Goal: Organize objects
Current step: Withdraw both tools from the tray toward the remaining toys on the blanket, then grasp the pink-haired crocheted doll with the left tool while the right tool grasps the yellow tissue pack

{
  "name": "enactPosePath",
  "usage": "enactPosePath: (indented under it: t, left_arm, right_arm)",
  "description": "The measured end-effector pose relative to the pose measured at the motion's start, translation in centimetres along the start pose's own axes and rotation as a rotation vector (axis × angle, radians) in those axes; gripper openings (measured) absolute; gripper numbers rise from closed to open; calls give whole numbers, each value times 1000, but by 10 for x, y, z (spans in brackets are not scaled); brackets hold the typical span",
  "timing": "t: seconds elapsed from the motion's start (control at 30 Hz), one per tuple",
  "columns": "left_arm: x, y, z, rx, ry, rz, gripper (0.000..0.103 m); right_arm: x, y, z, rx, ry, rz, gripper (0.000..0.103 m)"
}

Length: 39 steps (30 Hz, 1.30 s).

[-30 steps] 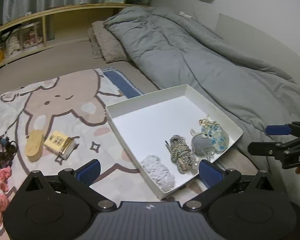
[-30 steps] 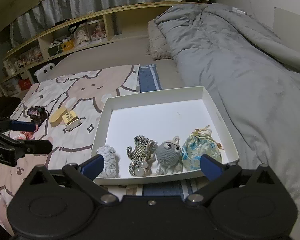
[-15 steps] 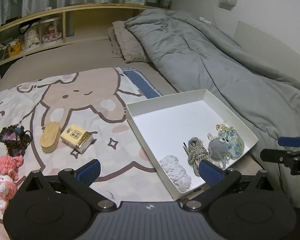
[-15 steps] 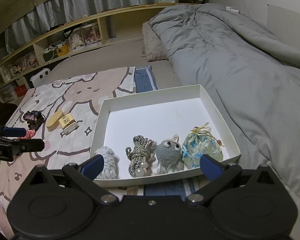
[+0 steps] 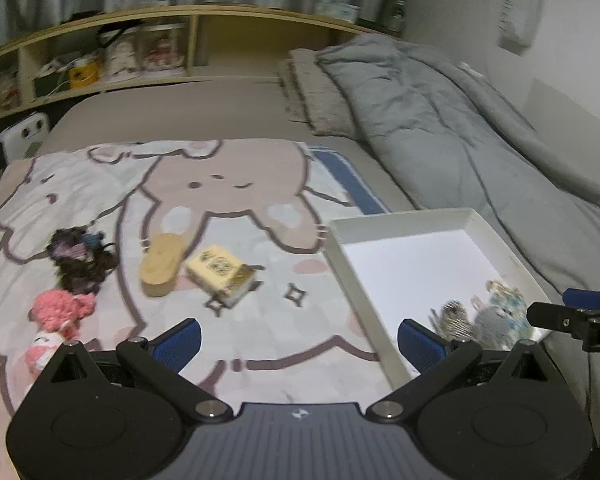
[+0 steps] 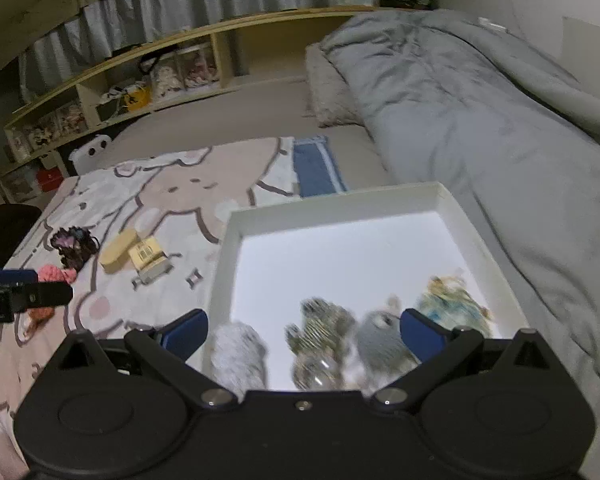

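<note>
Left wrist view: both tools spread empty above a cartoon blanket [image 5: 228,184] beside a grey duvet [image 5: 440,120].

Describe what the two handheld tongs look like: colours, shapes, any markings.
Both tongs are matte black: two round disc housings, angled link arms with silver pivot screws, and fingers tipped with blue ribbed pads. The left tongs have a grey ribbed centre plate with a small logo. The right tongs show white lettering on their side, seen partly from the left view. No cables or sleeves are visible.
</note>
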<state>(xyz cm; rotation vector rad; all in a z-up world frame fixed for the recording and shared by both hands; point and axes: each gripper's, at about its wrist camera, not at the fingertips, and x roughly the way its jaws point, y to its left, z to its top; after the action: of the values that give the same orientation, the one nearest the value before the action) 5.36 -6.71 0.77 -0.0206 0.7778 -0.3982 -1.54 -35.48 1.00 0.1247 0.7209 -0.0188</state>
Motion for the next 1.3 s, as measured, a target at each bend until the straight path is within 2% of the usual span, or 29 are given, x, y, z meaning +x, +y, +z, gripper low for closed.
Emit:
enactPosePath:
  t: [0.27,0.57,0.77,0.83,1.03,1.23,1.3]
  left_arm:
    - [0,56,9,-94,-26,113,103]
    - [-9,123,25,-173,-66,176,103]
    - [-3,157,29,-203,-53,208,101]
    - [0,166,29,-206,-45,212,99]
    - [12,189,27,-204,8,190,82]
    - [27,211,20,-254,57,170,71]
    - [33,218,16,-285,78,156,67]
  right_arm:
    - [41,47,25,-35,-5,81,103]
    - [91,107,47,-88,17,154,103]
    - [125,141,54,-84,28,184,103]
    - [138,150,54,-76,33,188,103]
    - [175,173,54,-85,56,171,103]
    - [214,191,51,-146,99,112,103]
    - [225,195,50,-173,115,118,103]
